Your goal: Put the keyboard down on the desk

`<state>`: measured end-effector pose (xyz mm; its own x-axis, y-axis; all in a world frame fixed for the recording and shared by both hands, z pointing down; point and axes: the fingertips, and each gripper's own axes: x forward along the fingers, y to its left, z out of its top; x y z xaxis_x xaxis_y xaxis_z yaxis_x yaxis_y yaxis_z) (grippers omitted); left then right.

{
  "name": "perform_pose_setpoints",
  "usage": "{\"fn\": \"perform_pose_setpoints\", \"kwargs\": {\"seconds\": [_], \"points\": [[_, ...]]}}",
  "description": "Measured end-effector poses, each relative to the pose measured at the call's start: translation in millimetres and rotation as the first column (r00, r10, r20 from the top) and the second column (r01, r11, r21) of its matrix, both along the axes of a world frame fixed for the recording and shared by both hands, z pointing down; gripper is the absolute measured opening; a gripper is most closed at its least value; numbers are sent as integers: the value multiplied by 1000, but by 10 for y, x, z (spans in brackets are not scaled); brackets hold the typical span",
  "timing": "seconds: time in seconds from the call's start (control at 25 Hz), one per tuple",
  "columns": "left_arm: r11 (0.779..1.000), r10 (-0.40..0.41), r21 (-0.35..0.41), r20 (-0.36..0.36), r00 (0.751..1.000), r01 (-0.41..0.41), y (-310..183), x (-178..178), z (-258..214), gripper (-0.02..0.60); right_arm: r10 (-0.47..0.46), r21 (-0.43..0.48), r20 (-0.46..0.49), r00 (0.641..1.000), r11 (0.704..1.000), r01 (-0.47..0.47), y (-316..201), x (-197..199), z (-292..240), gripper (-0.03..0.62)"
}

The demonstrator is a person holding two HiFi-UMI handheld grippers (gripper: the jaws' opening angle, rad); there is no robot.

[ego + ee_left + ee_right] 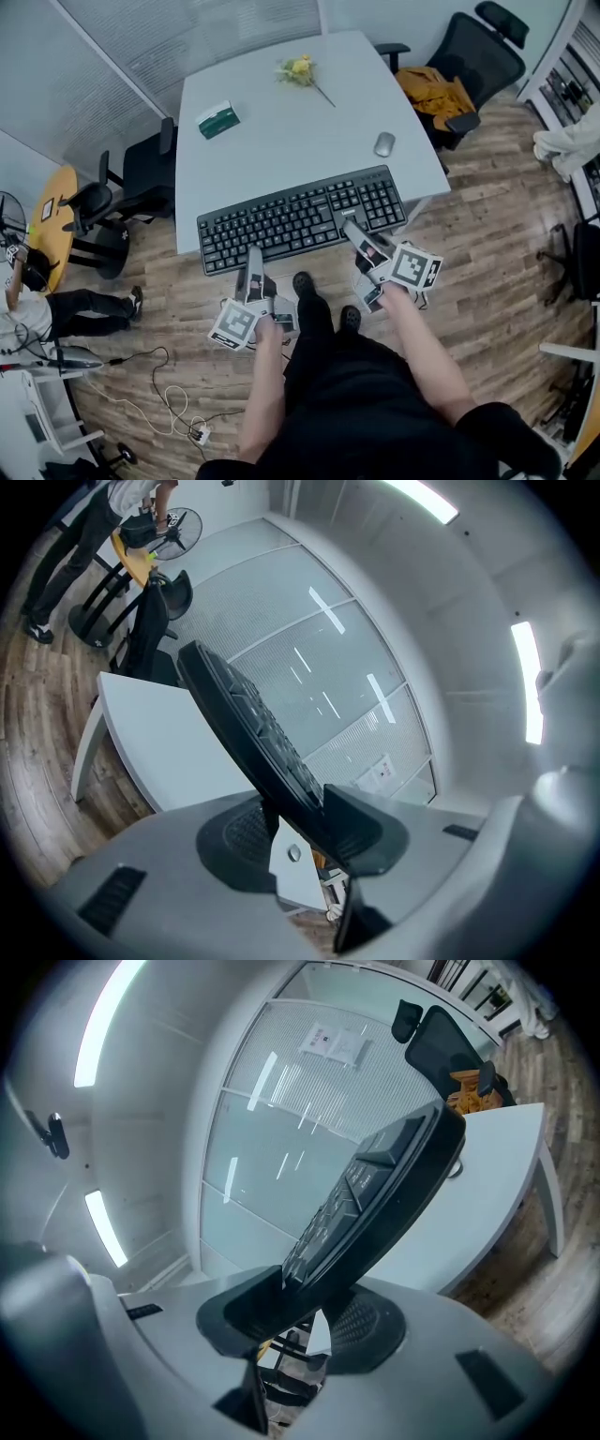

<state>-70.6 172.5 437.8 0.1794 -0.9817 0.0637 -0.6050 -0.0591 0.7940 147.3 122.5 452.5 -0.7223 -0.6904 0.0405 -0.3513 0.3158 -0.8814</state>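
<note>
The keyboard is black and full-sized. I hold it by its near long edge, across the front edge of the white tabletop, and part of it hangs out over the wooden floor. I cannot tell whether its far edge touches the tabletop.

My left gripper has its jaws closed on the keyboard's near edge towards the left end. One pad lies on the keys and the other under the base. My right gripper clamps the same edge nearer the number pad, in the same way. Both of my forearms reach forward from my body, and both grippers point level at the desk, each with its marker cube close to my hand.

Further back on the tabletop, well apart from the keyboard, lie a grey mouse, a small green box and a yellow flower.

A black office chair with an orange garment on its seat stands at the far right corner, and another black chair stands at the left side. Frosted glass partitions close off the room behind the desk. To the left are a round yellow table and a seated person's legs.
</note>
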Motion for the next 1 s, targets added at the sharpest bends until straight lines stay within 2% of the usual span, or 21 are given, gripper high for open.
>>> {"fn": "perform_pose_setpoints", "kwargs": {"seconds": [0.16,0.28,0.56,0.8,1.0], "points": [[1000,16,8,46,999,-16,-118,-120,-21,129,16,20,13,1000,1000,-16,-92,-72,-8,141],[999,20,27,65,998,-22,-288,-213,-142,132,24,-7,24,999,1000,-24,-227,-175,-23,141],[998,16,51,142,990,-23,-809,-593,-280,138,5,31,76,997,999,-8,-775,-579,-97,143],[999,32,40,112,993,-37,-1627,-1284,-234,138,9,50,53,999,999,-12,-1573,-1284,-179,143],[996,75,37,109,991,-79,-1747,-1337,-208,140,55,44,42,998,997,-57,-1610,-1318,-169,143]]}}
